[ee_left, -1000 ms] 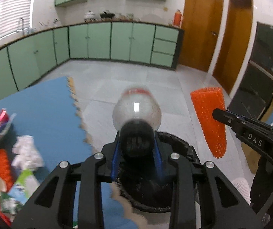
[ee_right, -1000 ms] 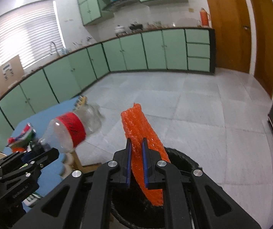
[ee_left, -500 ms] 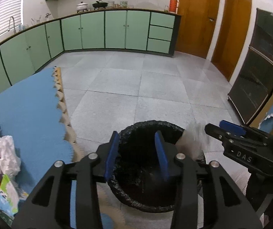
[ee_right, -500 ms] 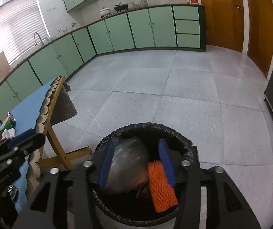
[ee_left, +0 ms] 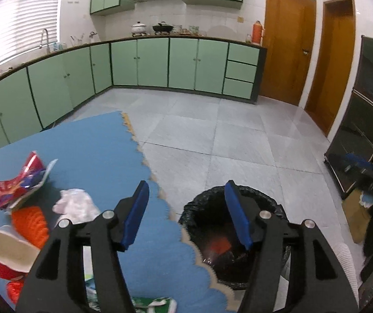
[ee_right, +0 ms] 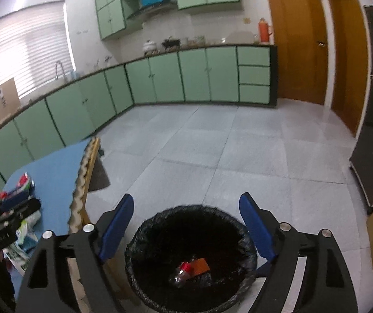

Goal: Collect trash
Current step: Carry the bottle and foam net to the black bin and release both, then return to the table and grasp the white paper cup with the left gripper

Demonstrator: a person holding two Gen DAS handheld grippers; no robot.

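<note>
A bin lined with a black bag [ee_right: 243, 234] stands on the floor beside the blue table; a clear plastic bottle [ee_right: 181, 274] with a red label and an orange foam net [ee_right: 202, 265] lie at its bottom. My right gripper [ee_right: 186, 221] hangs over the bin, its jaws opening with nothing between them. My left gripper [ee_left: 186, 214] sits above the table's edge and the bin [ee_left: 259, 198], jaws opening and empty. On the blue table [ee_left: 87, 146] lie a crumpled red wrapper [ee_left: 16, 182], a white tissue [ee_left: 75, 204], an orange net [ee_left: 31, 224] and a red paper cup [ee_left: 6, 250].
The table's scalloped edge [ee_left: 160, 195] runs close to the bin. Green cabinets [ee_left: 160, 65] line the far walls, with a grey tiled floor [ee_right: 238, 143] between. A dark glass cabinet [ee_left: 363, 130] stands at the right, wooden doors [ee_left: 285, 39] behind it.
Both grippers let go over the bin: the bottle left the left jaws and the orange net left the right jaws, and both now lie inside. Both grippers then rose and opened wider.
</note>
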